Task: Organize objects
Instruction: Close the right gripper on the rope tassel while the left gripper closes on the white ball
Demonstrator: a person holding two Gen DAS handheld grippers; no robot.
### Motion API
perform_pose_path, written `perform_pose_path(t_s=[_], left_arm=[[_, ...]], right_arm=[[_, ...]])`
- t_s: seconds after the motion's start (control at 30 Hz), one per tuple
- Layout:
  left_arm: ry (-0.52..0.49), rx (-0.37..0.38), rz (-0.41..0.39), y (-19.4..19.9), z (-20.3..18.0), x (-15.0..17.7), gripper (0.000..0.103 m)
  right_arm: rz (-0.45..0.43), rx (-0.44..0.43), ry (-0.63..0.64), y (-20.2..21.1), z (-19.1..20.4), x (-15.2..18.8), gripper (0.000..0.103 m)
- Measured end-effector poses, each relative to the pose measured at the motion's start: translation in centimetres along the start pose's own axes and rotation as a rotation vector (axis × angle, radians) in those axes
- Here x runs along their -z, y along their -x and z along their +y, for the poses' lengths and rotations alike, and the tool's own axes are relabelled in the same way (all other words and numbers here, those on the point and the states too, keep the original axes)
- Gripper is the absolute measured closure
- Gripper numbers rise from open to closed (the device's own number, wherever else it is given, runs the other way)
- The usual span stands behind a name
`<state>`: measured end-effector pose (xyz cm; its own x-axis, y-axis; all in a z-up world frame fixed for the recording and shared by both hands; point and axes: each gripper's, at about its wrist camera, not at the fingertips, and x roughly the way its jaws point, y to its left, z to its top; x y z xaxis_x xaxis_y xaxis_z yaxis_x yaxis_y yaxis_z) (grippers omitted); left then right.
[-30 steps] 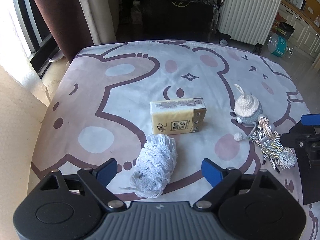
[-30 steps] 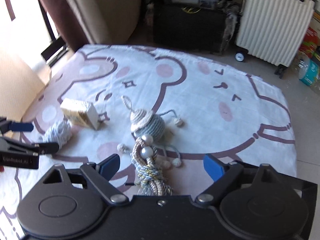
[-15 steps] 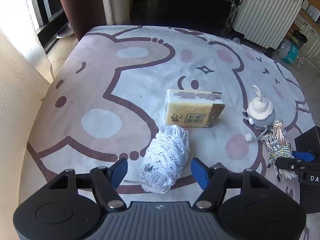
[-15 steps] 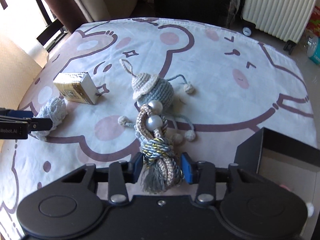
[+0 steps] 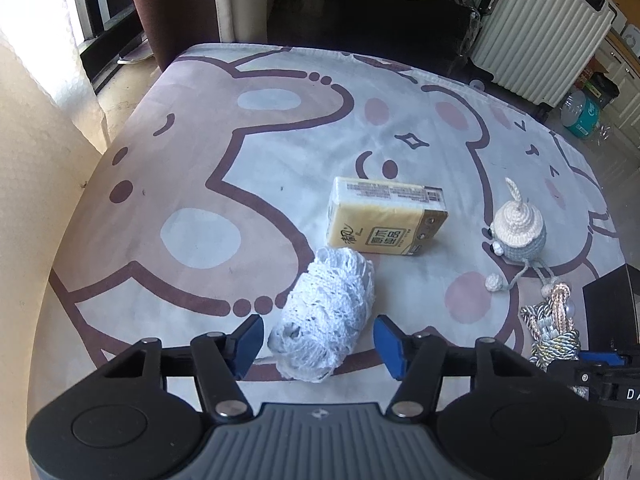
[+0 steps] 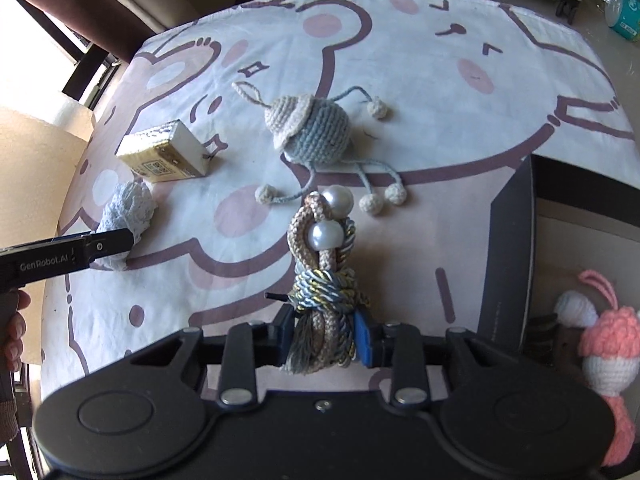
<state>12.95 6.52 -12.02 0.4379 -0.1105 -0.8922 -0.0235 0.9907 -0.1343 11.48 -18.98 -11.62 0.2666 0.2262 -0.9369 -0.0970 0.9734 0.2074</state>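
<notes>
The right gripper (image 6: 322,338) is closed tight on a knotted bundle of rope (image 6: 324,276), its blue pads pressing the tasselled lower end from both sides. The rope is twisted cord in beige, pale blue and gold thread, tied in a thick knot, with two glossy white pearls (image 6: 328,234) at its far loop. The bundle lies on the cloth (image 6: 420,60), a smooth white sheet printed with brown cartoon bears and pink spots.

Just beyond the pearls sits a round crocheted doll (image 6: 316,132), grey-blue with a cream hat and thin yarn legs ending in small balls. To its left is a yellow rectangular pack of tissues (image 6: 166,156).

The left gripper (image 5: 318,344) is open, its blue pads standing either side of a soft, oblong wad of white lace netting (image 5: 328,312) without touching it. The tissue pack (image 5: 386,216) lies just beyond the netting.

At the right edge stands a black box (image 6: 508,260), with a pink and white knitted toy (image 6: 608,352) inside it.
</notes>
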Motion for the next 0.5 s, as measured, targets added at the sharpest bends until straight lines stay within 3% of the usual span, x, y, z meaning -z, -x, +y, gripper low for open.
perform_pose_path(t_s=[0.17, 0.5], left_arm=[[-0.004, -0.004, -0.013, -0.1, -0.2, -0.2, 0.042], [-0.069, -0.03, -0.003, -0.8, -1.0, -0.5, 0.044]], right_arm=[[-0.06, 0.009, 0.001, 0.7, 0.1, -0.7, 0.058], [-0.038, 0.029, 0.014, -0.6, -0.4, -0.8, 0.061]])
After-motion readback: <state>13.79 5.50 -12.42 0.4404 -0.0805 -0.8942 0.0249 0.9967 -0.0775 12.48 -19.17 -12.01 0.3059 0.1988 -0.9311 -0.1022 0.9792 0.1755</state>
